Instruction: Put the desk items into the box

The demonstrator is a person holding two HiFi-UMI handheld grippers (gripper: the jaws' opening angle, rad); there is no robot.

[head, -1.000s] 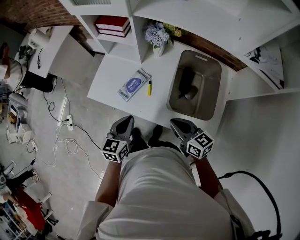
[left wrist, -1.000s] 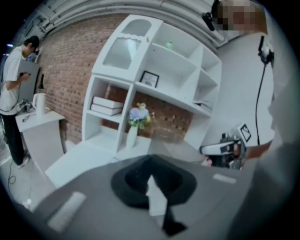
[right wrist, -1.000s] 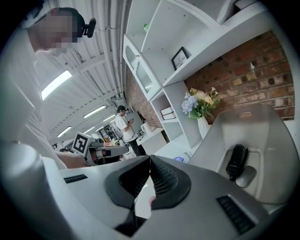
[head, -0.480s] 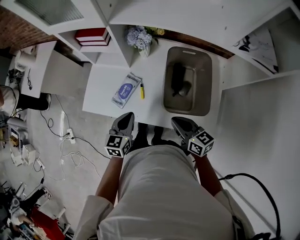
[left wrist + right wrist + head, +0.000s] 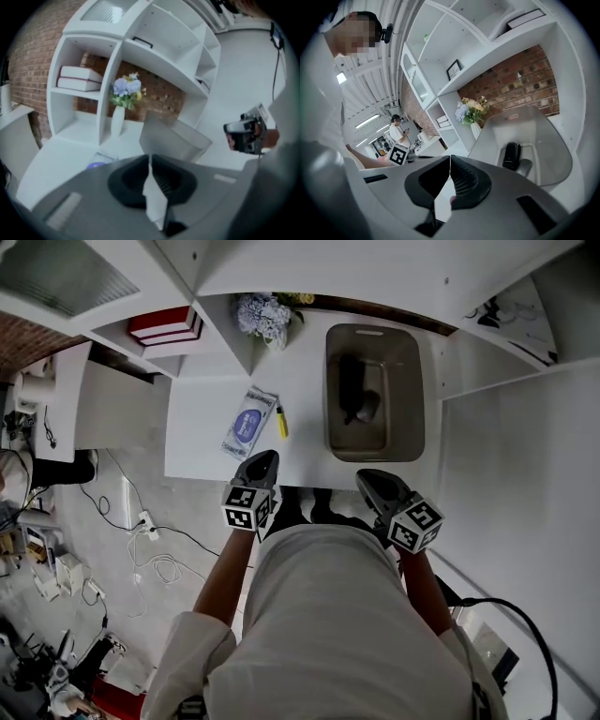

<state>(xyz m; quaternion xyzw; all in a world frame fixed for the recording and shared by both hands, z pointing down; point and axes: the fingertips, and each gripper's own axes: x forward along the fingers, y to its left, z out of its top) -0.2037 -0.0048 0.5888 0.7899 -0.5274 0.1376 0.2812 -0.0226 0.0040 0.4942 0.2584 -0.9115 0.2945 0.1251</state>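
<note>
Box (image 5: pixel 412 399) at the table's (image 5: pixel 197 442) right end holds a black device (image 5: pixel 349 388) and a grey rounded thing (image 5: pixel 368 410); the blue-labelled packet (image 5: pixel 246 423) and yellow highlighter (image 5: pixel 280 420) lie outside it. The left gripper (image 5: pixel 267 459) and right gripper (image 5: pixel 367 476) have fingers pressed together, empty. Only the head view shows the highlighter.

My head view looks steeply down from above at the desk (image 5: pixel 202 427) and box (image 5: pixel 409 381). Both gripper views sit low by the desk's near edge, facing the shelves (image 5: pixel 154 44), sharing box and vase (image 5: pixel 117 122).
</note>
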